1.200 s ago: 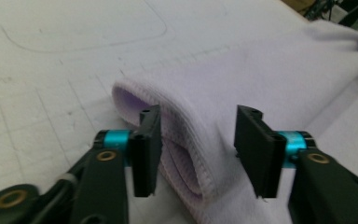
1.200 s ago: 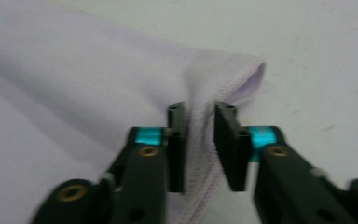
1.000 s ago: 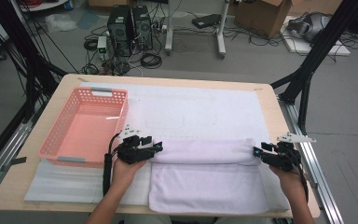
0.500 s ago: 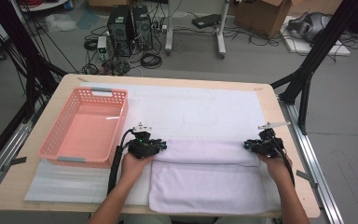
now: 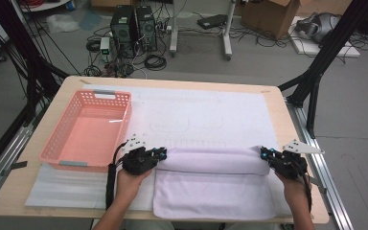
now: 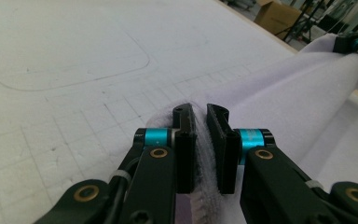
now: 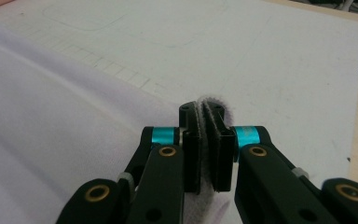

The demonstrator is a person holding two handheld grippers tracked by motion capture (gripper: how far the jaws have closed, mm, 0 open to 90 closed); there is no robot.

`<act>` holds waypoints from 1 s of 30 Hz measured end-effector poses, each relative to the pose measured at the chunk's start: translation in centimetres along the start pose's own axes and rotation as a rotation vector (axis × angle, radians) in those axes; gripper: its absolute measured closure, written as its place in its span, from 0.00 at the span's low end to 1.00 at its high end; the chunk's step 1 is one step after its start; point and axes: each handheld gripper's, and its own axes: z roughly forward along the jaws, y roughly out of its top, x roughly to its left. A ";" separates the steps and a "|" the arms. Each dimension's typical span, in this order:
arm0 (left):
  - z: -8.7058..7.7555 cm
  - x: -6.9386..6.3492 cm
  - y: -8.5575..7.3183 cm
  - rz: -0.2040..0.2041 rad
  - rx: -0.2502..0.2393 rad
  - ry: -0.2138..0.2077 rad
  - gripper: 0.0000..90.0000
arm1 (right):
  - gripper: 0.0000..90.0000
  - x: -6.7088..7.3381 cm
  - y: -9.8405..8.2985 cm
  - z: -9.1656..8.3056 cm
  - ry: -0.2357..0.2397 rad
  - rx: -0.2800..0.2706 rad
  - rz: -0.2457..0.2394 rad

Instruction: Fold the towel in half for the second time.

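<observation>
The towel (image 5: 213, 184) lies on the mat (image 5: 211, 112) near the table's front edge, its far part doubled over into a soft fold that runs between the two grippers. The left gripper (image 5: 160, 154) has just been closing and now pinches the fold's left end, apparently both layers. The right gripper (image 5: 264, 154) is clamped on the fold's right end, near the table's right edge.
</observation>
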 end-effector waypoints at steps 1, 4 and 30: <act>-0.4 -0.2 -0.2 0.003 -0.008 -0.006 0.90 | 0.95 0.1 -0.1 -0.4 -0.004 -0.005 0.001; -1.3 -0.9 -1.0 0.010 -0.027 -0.015 0.89 | 0.95 0.7 -0.8 -1.7 0.003 -0.042 0.009; -3.1 -4.0 -4.2 -0.033 0.109 0.067 0.92 | 0.96 3.6 -4.0 -3.9 0.019 0.045 0.016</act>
